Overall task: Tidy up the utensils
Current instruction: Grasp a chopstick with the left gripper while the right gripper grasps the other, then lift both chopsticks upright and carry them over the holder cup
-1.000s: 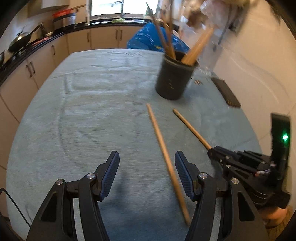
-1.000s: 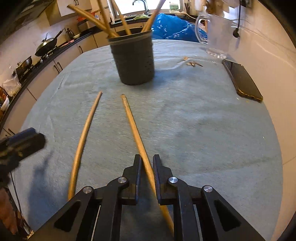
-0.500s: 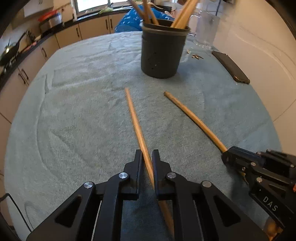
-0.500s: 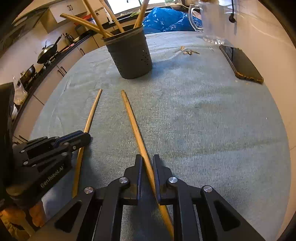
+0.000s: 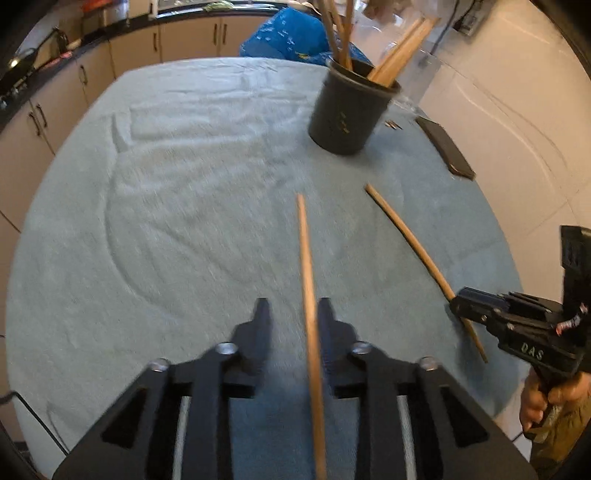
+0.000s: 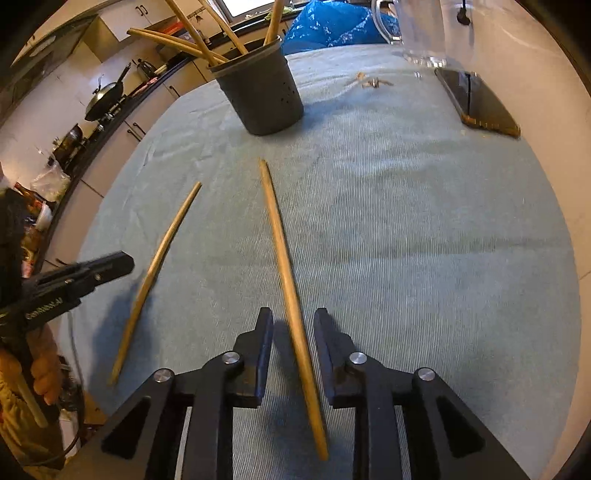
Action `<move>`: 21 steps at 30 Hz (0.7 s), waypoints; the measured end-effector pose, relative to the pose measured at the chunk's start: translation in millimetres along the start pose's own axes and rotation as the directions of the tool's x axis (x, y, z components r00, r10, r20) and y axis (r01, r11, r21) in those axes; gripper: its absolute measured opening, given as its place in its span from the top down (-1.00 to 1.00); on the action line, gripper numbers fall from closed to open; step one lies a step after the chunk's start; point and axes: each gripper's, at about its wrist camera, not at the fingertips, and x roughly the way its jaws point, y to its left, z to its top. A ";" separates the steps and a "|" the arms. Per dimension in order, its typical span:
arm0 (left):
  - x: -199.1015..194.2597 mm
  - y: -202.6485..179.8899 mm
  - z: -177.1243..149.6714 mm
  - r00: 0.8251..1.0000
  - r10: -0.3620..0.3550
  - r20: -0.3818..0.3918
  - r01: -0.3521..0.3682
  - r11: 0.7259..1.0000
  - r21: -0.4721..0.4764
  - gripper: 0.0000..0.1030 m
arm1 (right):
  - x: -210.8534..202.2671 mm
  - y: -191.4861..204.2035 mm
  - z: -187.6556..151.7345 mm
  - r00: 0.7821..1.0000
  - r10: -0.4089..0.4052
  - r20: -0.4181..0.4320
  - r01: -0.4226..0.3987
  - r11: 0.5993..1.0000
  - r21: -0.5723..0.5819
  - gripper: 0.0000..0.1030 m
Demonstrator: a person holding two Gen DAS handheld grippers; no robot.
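Note:
Two long wooden sticks lie on the teal cloth. One stick runs between the fingers of my left gripper, whose jaws stand apart, the stick close to the right finger. The other stick lies between the fingers of my right gripper, whose jaws also stand apart without touching it. A dark utensil holder with several wooden utensils stands beyond the sticks; it also shows in the right wrist view. Each gripper appears in the other's view: the right one, the left one.
A dark phone lies at the table's right edge beside the wall. A clear glass jug and small keys lie behind it. A blue bag sits at the far edge. Kitchen counters run along the left.
Half a second ago both grippers were shut on their sticks. Now both have opened and the sticks lie loose between the fingers. The left view has shifted and is blurred.

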 end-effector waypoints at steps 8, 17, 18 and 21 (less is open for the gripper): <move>44.7 -15.3 35.6 0.997 0.041 -0.065 -0.037 0.998 0.055 0.46 | 33.7 30.1 45.5 0.996 -0.085 0.001 0.084 0.987 -0.140 0.47; 55.9 -28.7 55.5 0.990 0.124 -0.063 -0.112 0.981 0.159 0.49 | 68.0 52.6 99.9 0.986 -0.160 -0.044 0.144 0.958 -0.248 0.47; 56.3 -30.2 55.6 0.989 0.134 -0.061 -0.122 0.977 0.175 0.49 | 70.9 55.5 104.4 0.983 -0.174 -0.055 0.154 0.953 -0.261 0.47; 59.8 -32.9 58.9 0.988 0.145 -0.056 -0.132 0.973 0.189 0.49 | 75.5 61.0 112.0 0.977 -0.196 -0.081 0.166 0.944 -0.284 0.51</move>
